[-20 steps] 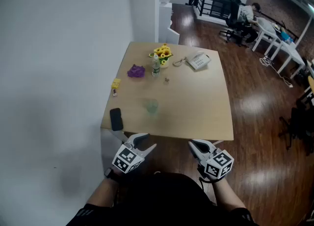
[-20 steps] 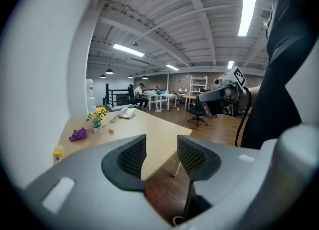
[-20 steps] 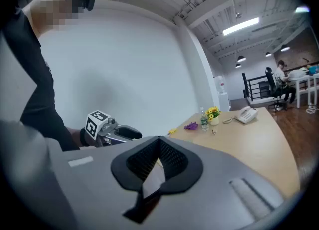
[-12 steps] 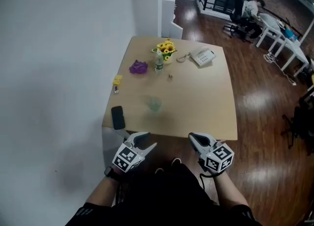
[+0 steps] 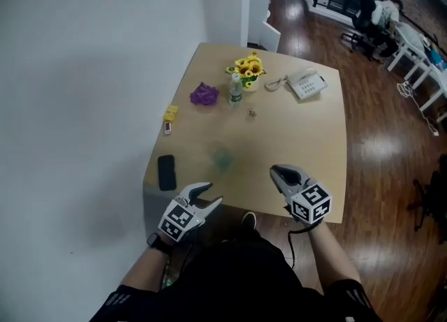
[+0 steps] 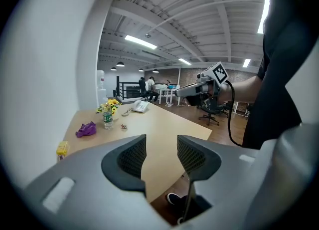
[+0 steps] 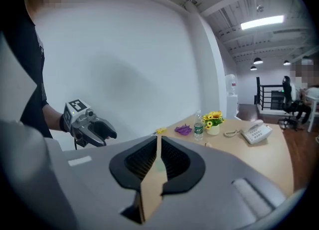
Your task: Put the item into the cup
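A clear, faintly green cup [image 5: 223, 159] stands on the wooden table [image 5: 307, 146], toward its near half. A tiny item [image 5: 252, 112] lies farther back, by the plastic bottle [image 5: 236, 91]. My left gripper [image 5: 211, 195] hovers off the table's near edge, below the left corner; it is open and holds nothing [image 6: 162, 149]. My right gripper [image 5: 276, 171] reaches just over the near edge, to the right of the cup. Its jaws stand almost together with only a thin slit between them and nothing in it [image 7: 158, 141].
At the back stand yellow flowers [image 5: 248, 69], a purple crumpled thing [image 5: 204, 94] and a white desk telephone [image 5: 306, 84]. A yellow packet [image 5: 170, 112] and a black phone [image 5: 165, 172] lie along the left edge. A white wall runs along the left; dark wood floor on the right.
The table has drawn nearer in the head view. Both grippers have moved forward, and the right one now reaches over the table's near edge. Neither gripper's jaws have visibly changed.
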Demonstrator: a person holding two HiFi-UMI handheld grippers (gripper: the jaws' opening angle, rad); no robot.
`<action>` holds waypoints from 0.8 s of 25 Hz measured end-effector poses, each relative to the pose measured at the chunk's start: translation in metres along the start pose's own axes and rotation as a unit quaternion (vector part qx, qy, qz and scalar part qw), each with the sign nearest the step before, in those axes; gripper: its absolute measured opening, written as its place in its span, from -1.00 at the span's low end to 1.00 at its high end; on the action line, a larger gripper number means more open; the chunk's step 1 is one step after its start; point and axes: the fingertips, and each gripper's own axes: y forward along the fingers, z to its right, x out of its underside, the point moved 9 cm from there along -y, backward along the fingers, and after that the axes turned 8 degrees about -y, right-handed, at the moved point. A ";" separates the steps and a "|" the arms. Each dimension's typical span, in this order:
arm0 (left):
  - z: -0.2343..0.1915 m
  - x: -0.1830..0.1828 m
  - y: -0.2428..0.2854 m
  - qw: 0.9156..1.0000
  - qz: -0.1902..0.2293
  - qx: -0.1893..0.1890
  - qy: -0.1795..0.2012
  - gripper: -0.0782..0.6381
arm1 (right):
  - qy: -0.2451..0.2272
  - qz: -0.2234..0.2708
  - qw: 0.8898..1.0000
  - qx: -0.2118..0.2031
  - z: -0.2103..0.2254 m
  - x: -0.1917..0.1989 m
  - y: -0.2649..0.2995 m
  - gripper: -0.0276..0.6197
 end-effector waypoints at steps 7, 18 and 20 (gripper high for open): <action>-0.041 -0.031 0.047 0.999 -0.014 -0.042 -0.014 -0.25 | -0.092 -0.068 0.993 -0.027 0.106 0.004 0.088 -0.72; -0.062 -0.038 0.085 0.993 -0.028 -0.099 -0.054 -0.25 | -0.133 -0.192 0.970 -0.061 0.212 0.060 0.231 -0.58; -0.066 -0.039 0.088 0.992 -0.031 -0.106 -0.061 -0.25 | -0.132 -0.206 0.968 -0.062 0.222 0.069 0.250 -0.57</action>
